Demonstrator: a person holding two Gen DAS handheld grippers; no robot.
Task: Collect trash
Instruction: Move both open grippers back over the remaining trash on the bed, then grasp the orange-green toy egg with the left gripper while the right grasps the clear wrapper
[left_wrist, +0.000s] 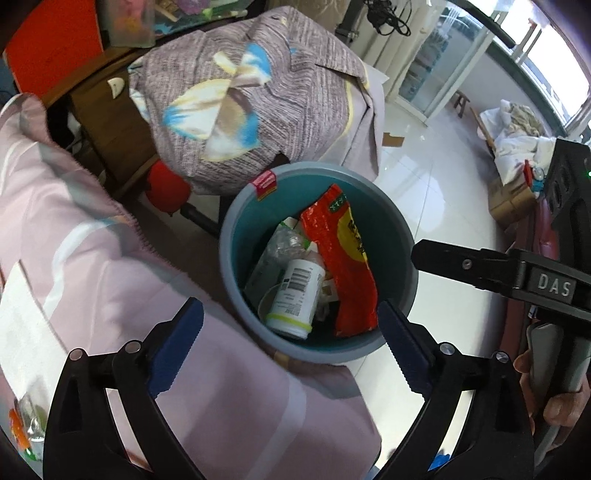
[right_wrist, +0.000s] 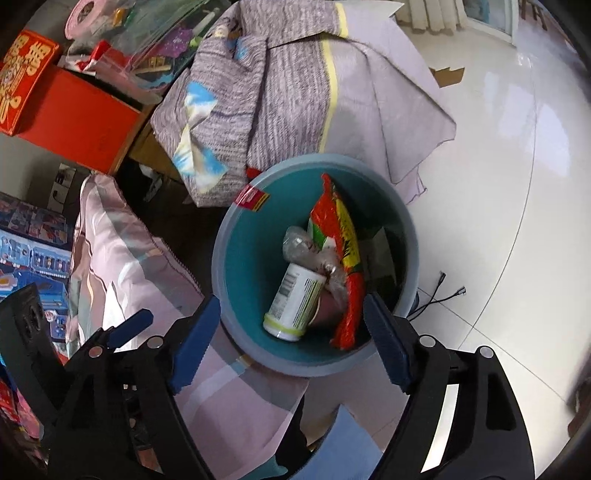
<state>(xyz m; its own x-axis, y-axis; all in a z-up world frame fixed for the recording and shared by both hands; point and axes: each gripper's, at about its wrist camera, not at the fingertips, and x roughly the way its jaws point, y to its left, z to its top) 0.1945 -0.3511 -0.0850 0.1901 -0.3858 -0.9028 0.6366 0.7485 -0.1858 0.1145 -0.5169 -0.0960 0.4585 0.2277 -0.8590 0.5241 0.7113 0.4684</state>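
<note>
We hold both tools over the blue-grey trash bin (left_wrist: 391, 221), which stands on the white tiled floor (left_wrist: 443, 177) beside the pink bedding (left_wrist: 92, 258). The left hand-held gripper (left_wrist: 290, 347) has its blue pads spread wide apart with nothing between them. The right hand-held gripper (right_wrist: 291, 343) is likewise spread wide and empty. Inside the bin lies a white bottle (left_wrist: 295, 295) on its side, a red snack wrapper (left_wrist: 343, 266) leaning against the inner wall, and some crumpled clear plastic (left_wrist: 284, 243); under the bottle there may be a paper cup, though we cannot make it out clearly. A small red label (left_wrist: 264, 184) hangs on the bin's far rim. A grey patterned quilt (left_wrist: 240, 92) is heaped just behind the bin.
</note>
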